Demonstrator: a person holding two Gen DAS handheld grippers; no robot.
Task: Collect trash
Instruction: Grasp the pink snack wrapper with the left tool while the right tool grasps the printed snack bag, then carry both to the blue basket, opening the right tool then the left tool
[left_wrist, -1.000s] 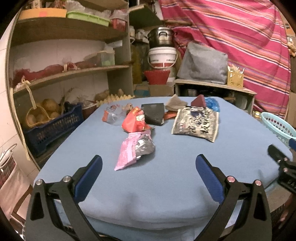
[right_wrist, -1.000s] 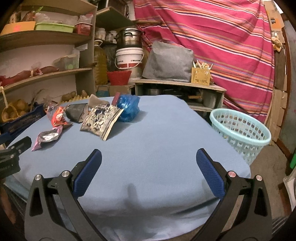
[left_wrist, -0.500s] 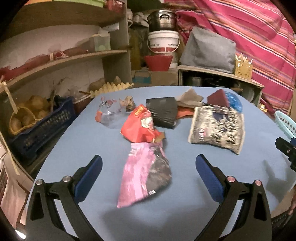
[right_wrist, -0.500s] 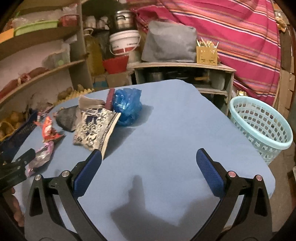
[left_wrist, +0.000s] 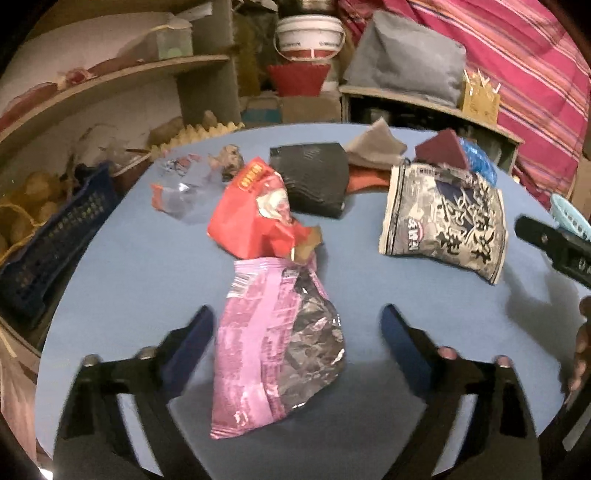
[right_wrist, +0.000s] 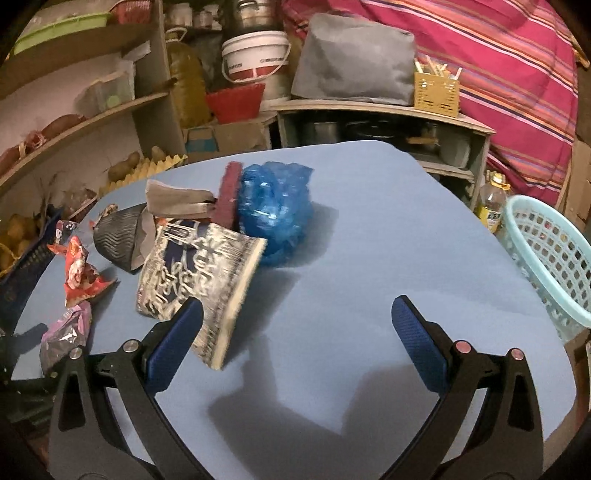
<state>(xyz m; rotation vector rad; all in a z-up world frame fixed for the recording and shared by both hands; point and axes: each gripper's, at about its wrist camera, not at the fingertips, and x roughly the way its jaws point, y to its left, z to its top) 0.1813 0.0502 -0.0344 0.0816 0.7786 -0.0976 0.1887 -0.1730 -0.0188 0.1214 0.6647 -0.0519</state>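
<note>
A pink and silver wrapper (left_wrist: 273, 343) lies on the blue table between the fingers of my left gripper (left_wrist: 297, 328). Its jaws are closing, and the pads stand apart from the wrapper. Beyond it lie a red snack bag (left_wrist: 255, 218), a black pouch (left_wrist: 314, 177), a clear plastic piece (left_wrist: 184, 188) and a dark blue and white printed bag (left_wrist: 447, 225). My right gripper (right_wrist: 295, 325) is open over bare table, its left finger in front of the printed bag (right_wrist: 199, 273). A crumpled blue plastic bag (right_wrist: 275, 210) sits behind that bag.
A light blue basket (right_wrist: 550, 258) stands off the table's right edge. Shelves with potatoes and a dark blue crate (left_wrist: 48, 240) line the left. A white bucket (right_wrist: 255, 55), a grey bag (right_wrist: 354, 62) and a striped cloth are at the back.
Both grippers moved forward over the table. The pink wrapper now lies between the left fingers, which have come closer together. The right gripper drew near the printed bag.
</note>
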